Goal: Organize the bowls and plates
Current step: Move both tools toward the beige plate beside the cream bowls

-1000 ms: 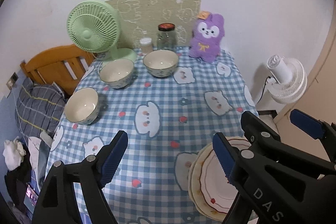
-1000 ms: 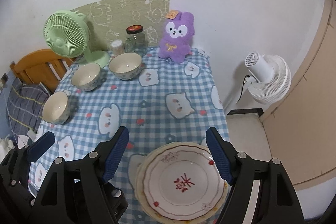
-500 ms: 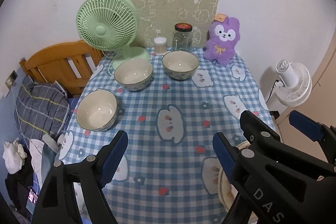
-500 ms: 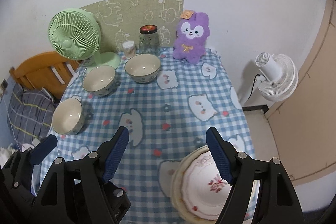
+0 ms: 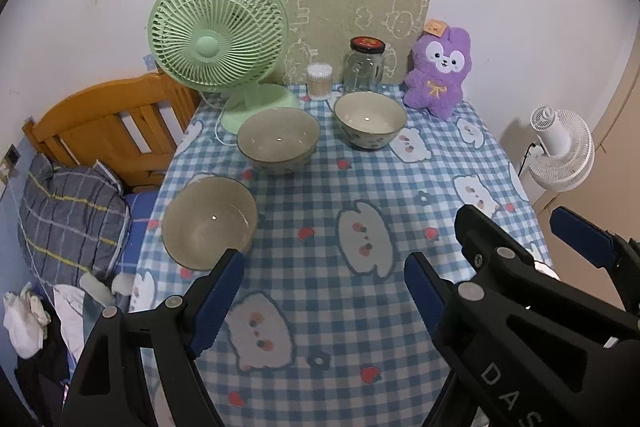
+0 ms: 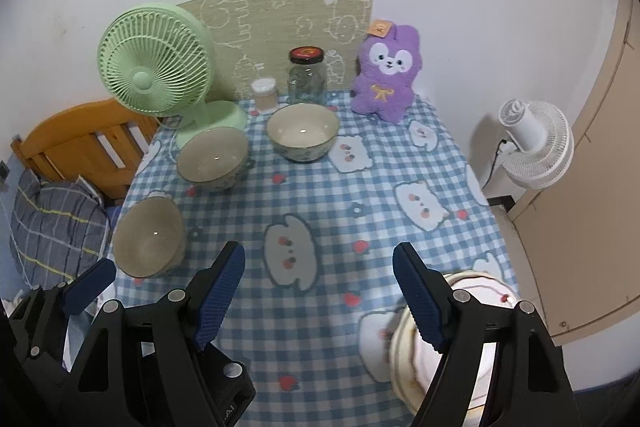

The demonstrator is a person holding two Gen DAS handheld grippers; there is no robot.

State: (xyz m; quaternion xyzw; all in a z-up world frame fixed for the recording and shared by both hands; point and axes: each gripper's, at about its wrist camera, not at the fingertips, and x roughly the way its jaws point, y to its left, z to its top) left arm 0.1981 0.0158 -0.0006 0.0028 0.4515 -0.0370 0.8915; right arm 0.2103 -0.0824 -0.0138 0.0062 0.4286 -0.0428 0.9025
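Three cream bowls stand on the blue checked tablecloth [image 5: 320,195]: a near-left bowl [image 5: 210,223] [image 6: 148,237], a middle bowl [image 5: 278,141] [image 6: 212,159] and a far bowl [image 5: 370,119] [image 6: 303,131]. A stack of plates [image 6: 476,291] with red decoration lies at the table's near right corner, partly hidden behind my right gripper's finger. My left gripper [image 5: 324,293] hangs open over the cloth, just right of the near-left bowl. My right gripper [image 6: 316,291] is open too, above bare cloth left of the plates. Neither holds anything.
At the back of the table stand a green desk fan [image 5: 218,43], a cotton swab tub [image 5: 319,81], a glass jar [image 5: 365,65] and a purple plush toy [image 5: 438,73]. A wooden bed frame [image 5: 108,123] is left, a white floor fan [image 6: 532,143] right.
Both grippers have shifted left across the table. The bowls now sit nearer and more central in both views, and the plates have slid to the right edge, out of the left wrist view.
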